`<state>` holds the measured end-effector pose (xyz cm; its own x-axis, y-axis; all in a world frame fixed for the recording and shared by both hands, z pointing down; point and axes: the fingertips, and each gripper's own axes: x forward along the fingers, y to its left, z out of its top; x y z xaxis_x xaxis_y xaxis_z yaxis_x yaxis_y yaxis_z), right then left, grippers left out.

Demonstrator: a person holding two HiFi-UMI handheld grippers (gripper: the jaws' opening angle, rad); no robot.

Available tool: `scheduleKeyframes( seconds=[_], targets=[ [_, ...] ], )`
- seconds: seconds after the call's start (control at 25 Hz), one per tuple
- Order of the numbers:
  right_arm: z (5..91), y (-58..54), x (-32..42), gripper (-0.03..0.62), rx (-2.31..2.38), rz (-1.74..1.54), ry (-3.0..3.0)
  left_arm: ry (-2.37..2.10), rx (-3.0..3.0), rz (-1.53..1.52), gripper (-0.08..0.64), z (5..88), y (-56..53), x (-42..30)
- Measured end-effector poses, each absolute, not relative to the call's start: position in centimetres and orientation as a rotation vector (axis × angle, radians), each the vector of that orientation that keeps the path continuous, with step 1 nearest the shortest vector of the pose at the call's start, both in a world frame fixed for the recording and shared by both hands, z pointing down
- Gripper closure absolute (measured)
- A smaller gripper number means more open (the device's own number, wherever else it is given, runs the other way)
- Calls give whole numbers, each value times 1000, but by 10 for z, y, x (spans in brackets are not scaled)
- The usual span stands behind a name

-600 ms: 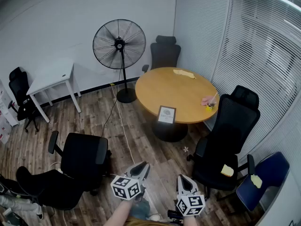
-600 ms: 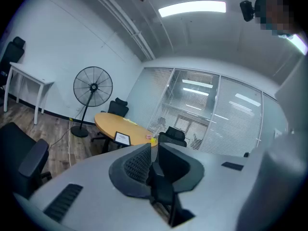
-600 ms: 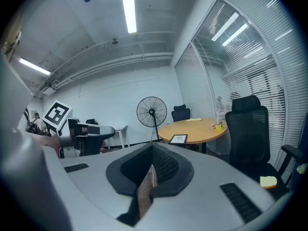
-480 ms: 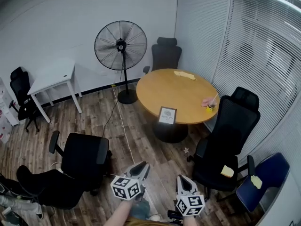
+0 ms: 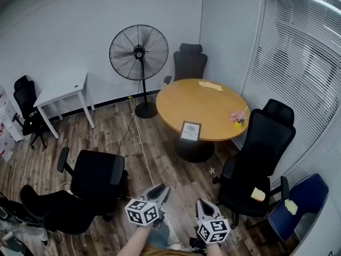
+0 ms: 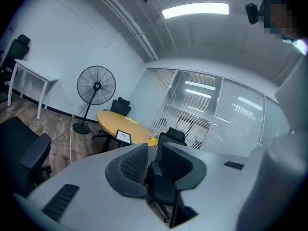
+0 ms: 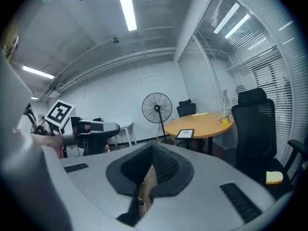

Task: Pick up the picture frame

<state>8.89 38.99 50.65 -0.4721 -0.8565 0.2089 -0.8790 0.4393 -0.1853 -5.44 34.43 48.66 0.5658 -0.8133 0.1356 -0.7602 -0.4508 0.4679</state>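
The picture frame (image 5: 190, 130) (dark border, white sheet) stands propped at the near edge of the round table (image 5: 213, 97). Its print is too small to read. The cube (image 5: 143, 212) on the left gripper (image 5: 161, 190) and the one on the right gripper (image 5: 204, 204) show black-and-white square markers. Both grippers are held low, close to the person and well apart from the table, pointing nearly level toward it. The left jaws stand slightly parted with nothing between them. The right jaw tips are pressed together, empty.
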Motion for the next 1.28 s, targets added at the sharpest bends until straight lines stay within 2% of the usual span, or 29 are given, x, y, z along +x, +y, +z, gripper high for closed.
scheduleKeyframes(
  seconds=[0.64,0.8,1.28],
  targets=[
    [528,295,118,580,1621,451,-2507,-1216,2275,-140,454,515,235,-33],
    [549,230,124,580,1642,507,-2463,-1195,2250,-120,454,535,169,-32],
    [543,5,109,580,1706,572,-2395,-1103,2174,-82,443,555,-52,-67]
  ],
)
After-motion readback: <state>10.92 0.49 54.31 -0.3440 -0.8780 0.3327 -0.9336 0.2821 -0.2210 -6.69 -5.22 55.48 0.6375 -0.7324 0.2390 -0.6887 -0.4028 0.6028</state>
